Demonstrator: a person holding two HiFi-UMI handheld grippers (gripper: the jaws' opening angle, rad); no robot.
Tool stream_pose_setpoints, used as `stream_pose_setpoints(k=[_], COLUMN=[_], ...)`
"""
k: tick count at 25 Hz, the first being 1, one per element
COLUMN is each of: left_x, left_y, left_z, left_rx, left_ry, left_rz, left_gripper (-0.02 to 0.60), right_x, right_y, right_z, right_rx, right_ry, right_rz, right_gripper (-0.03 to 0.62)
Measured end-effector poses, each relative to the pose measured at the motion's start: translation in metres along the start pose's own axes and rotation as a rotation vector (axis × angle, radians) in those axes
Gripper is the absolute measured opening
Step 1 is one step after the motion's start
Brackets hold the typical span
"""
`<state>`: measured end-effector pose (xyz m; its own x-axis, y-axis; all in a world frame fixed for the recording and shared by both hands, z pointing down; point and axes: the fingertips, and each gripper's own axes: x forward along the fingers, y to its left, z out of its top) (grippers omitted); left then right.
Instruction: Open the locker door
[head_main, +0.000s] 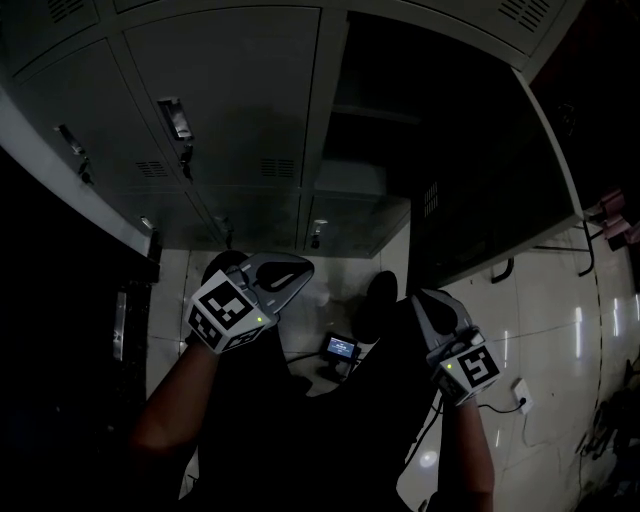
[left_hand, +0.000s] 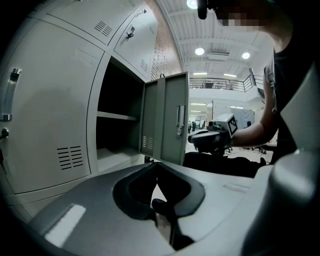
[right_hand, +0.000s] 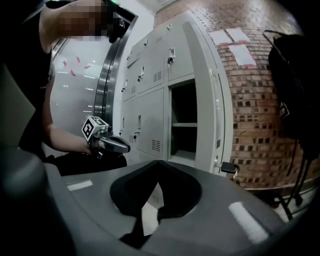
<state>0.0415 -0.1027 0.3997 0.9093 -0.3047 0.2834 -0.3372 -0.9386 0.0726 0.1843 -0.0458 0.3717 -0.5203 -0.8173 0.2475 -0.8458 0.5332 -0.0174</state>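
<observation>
The grey locker bank (head_main: 230, 100) stands in front of me. One compartment (head_main: 400, 130) is dark and open, and its door (head_main: 490, 170) is swung out to the right. The left gripper view shows that open compartment (left_hand: 117, 130) with a shelf inside and the door (left_hand: 167, 125) ajar. In the right gripper view the same opening (right_hand: 182, 120) sits left of the door (right_hand: 220, 120), which is seen edge-on. My left gripper (head_main: 298, 270) and right gripper (head_main: 422, 300) hang low over my legs, away from the lockers. Both are shut and hold nothing.
Closed locker doors with handles (head_main: 175, 120) fill the left. A small lit screen (head_main: 340, 348) sits on the tiled floor between my legs, and a white socket block (head_main: 520, 395) lies at the right. A black backpack (right_hand: 295, 90) hangs by the brick wall (right_hand: 250, 100).
</observation>
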Motion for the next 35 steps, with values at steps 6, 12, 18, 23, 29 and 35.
stream_pose_setpoints(k=[6,12,18,23,29,35], left_x=[0.001,0.003,0.002,0.002,0.001,0.001], left_y=[-0.001,-0.002,-0.001,-0.002,-0.001,-0.002], left_z=[0.002,0.000,-0.001,-0.002,-0.003,-0.002], left_rx=[0.003,0.005,0.007,0.007,0.010,0.008], left_ry=[-0.007,0.003,0.005,0.009,0.011,0.005], left_rz=[-0.008,-0.009,-0.004,-0.006,-0.004,-0.004], left_gripper=[0.012,0.012,0.012,0.012,0.012,0.012], right_x=[0.006,0.015,0.020,0.019,0.021,0.020], right_y=[-0.005,0.007,0.007,0.009,0.010,0.009], right_z=[-0.007,-0.001,-0.007,-0.009,-0.010,-0.009], right_rx=[0.062,-0.009,-0.014,-0.026,-0.029,-0.025], right_ry=[0.007,-0.008,0.017,0.017,0.024,0.023], right_rz=[0.050,0.080,0.079,0.075,0.074,0.074], right_gripper=[0.002,0.002,0.002,0.002,0.002,0.002])
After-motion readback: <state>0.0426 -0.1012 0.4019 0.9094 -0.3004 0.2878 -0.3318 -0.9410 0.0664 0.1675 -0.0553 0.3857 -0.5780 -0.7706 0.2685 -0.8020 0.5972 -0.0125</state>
